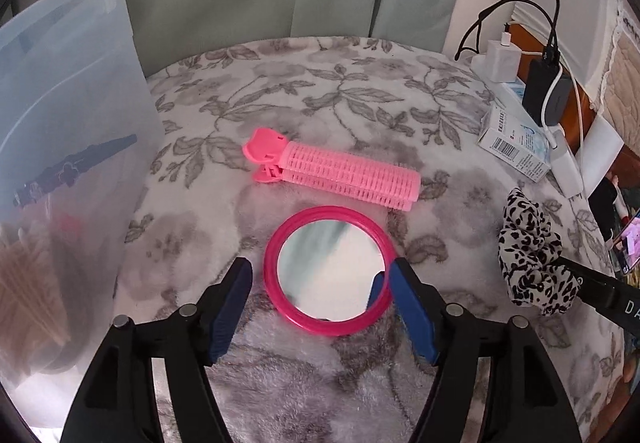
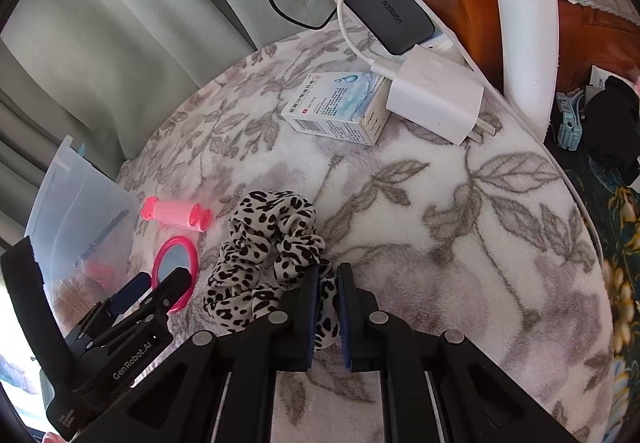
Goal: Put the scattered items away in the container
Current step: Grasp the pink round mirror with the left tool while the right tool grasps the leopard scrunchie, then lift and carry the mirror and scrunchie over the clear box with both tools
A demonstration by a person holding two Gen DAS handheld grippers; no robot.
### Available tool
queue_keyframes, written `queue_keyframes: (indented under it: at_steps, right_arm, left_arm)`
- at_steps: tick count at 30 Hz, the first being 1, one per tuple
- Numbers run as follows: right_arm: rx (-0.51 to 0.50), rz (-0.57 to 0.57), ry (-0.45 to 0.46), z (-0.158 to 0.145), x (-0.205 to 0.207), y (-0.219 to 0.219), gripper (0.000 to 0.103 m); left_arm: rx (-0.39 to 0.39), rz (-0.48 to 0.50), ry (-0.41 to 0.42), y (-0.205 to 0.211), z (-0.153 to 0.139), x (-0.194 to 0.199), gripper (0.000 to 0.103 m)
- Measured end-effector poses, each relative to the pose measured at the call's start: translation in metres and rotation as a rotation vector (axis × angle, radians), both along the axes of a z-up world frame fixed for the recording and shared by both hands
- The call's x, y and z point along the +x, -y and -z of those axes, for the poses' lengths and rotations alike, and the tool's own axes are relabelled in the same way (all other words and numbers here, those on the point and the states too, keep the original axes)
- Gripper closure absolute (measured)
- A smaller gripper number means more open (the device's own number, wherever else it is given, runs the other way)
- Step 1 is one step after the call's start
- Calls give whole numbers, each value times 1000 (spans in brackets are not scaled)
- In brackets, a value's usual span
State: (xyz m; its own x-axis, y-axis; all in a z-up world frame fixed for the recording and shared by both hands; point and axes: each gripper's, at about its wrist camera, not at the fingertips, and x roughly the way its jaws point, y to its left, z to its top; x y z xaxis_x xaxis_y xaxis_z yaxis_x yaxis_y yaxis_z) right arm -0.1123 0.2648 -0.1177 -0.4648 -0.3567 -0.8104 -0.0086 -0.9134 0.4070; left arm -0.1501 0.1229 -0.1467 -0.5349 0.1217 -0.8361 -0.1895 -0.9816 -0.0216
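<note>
Our right gripper [image 2: 328, 283] is pinched down to a narrow gap on a fold of the leopard-print scrunchie [image 2: 268, 243], whose bulk bunches ahead of the tips; gripping one soft fold looks to us like the simplest way to lift it whole. Our left gripper [image 1: 320, 283] stands wide, one finger either side of the pink-rimmed mirror [image 1: 330, 269]. The right finger overlaps the rim; the left finger is apart from it on the blanket [image 1: 360, 103]. We read this as lining up a grip across the disc, not yet closed.

Taking the mirror as our landmark: the pink hair roller clip [image 1: 336, 167] lies just beyond it, the scrunchie is well off to its right, and the clear plastic container [image 1: 68, 163] stands near its left, open-topped, so both loads have a short trip.

Loose items left on the blanket, as we count them: one mirror, one roller clip, one scrunchie. In the container we make out one dark hair clip [image 1: 76, 167]; the rest is blurred. Beyond the scrunchie sit one small medicine box [image 2: 336, 109], one white charger [image 2: 436, 99] and one dark adapter [image 2: 388, 13], probably not ours to tidy.
</note>
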Motion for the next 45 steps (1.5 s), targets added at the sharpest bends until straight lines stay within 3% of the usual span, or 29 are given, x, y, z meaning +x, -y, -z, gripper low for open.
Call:
queue_keyframes:
  at_steps: [3, 11, 15, 23, 30, 45]
  right_arm:
    - [-8, 0, 1, 1, -1, -1, 92]
    - [-14, 53, 3, 1, 17, 9, 92]
    - [-14, 64, 7, 1, 19, 12, 92]
    - [-32, 51, 6, -5, 26, 15, 92]
    - [-51, 40, -38, -26, 39, 22, 93]
    - [-30, 19, -214, -105, 88, 33, 95]
  left_arm:
    - [24, 7, 22, 1, 4, -1, 23]
    - [-25, 35, -15, -9, 6, -3, 22]
    - [-30, 39, -22, -10, 4, -1, 29]
    - [-39, 18, -38, -4, -7, 12, 29]
    - [-17, 7, -82, 6, -33, 31, 29]
    - [89, -24, -224, 30, -109, 77, 29]
